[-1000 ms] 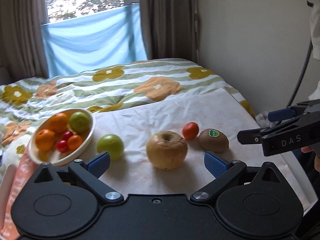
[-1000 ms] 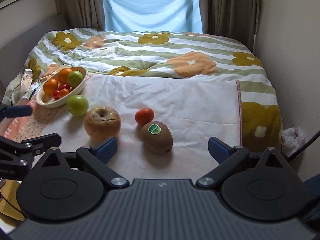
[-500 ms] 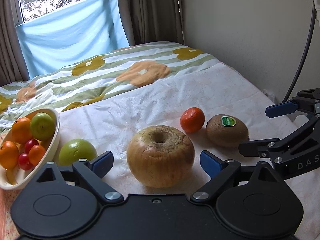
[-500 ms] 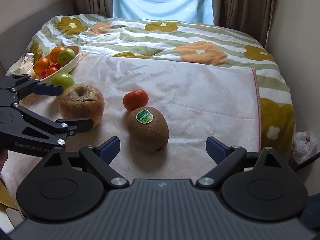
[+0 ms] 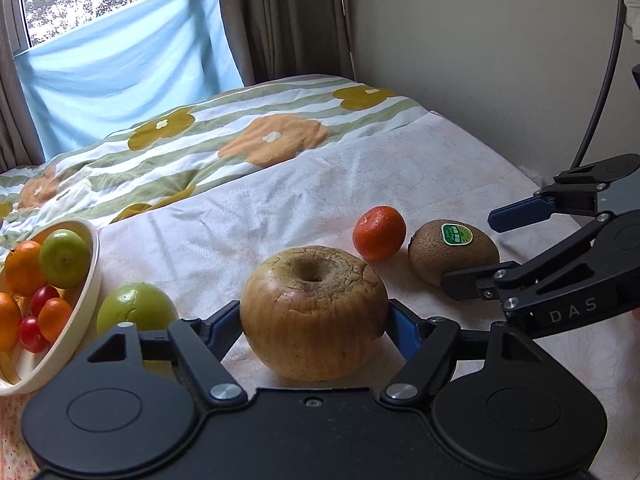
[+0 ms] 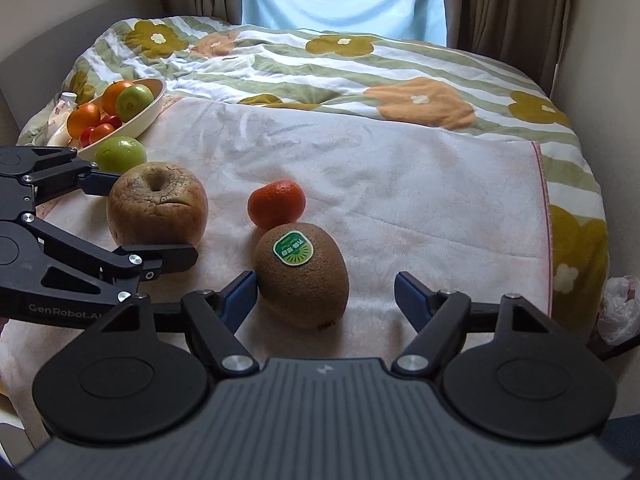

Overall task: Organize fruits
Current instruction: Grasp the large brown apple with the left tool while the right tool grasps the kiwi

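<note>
A big wrinkled brown apple (image 5: 314, 312) lies on a pale cloth on the bed. My left gripper (image 5: 314, 324) has closed its blue pads against both sides of it; it also shows in the right wrist view (image 6: 158, 208). A kiwi with a green sticker (image 6: 302, 274) lies between the fingers of my open right gripper (image 6: 324, 292), near the left pad. A small tangerine (image 6: 276, 204) sits just behind the kiwi. A green apple (image 5: 136, 312) lies beside a cream bowl (image 5: 90, 280) with several fruits.
A floral striped quilt (image 6: 360, 64) covers the far bed. Curtains and a blue sheet hang at the window. A wall runs along the right. A white plastic bag (image 6: 620, 308) lies off the bed's right edge. A cable (image 5: 600, 92) hangs at right.
Both grippers moved forward and down. The left jaws narrowed from wide open onto the brown apple. The right gripper came around the kiwi, still open.
</note>
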A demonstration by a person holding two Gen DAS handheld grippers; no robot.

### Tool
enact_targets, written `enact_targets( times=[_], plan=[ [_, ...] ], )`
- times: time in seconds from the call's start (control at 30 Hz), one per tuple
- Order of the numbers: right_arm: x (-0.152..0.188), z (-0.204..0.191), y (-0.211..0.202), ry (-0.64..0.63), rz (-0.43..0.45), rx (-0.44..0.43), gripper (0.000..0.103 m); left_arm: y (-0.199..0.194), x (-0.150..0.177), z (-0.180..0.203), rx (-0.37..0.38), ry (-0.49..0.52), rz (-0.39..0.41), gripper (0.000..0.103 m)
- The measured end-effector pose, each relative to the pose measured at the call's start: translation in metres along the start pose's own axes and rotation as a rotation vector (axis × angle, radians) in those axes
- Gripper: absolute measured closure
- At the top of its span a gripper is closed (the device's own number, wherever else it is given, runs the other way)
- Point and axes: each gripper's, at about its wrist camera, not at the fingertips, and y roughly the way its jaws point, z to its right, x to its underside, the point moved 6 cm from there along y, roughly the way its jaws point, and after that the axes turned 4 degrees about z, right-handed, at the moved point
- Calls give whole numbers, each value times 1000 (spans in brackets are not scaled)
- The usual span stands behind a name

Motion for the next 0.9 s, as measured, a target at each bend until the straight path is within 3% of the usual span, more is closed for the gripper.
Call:
enact_targets(
  times=[0.9],
  plan=[
    [-1, -9, 4, -34, 18, -99, 41, -9, 3, -6, -47, -16, 3, 24]
  ],
)
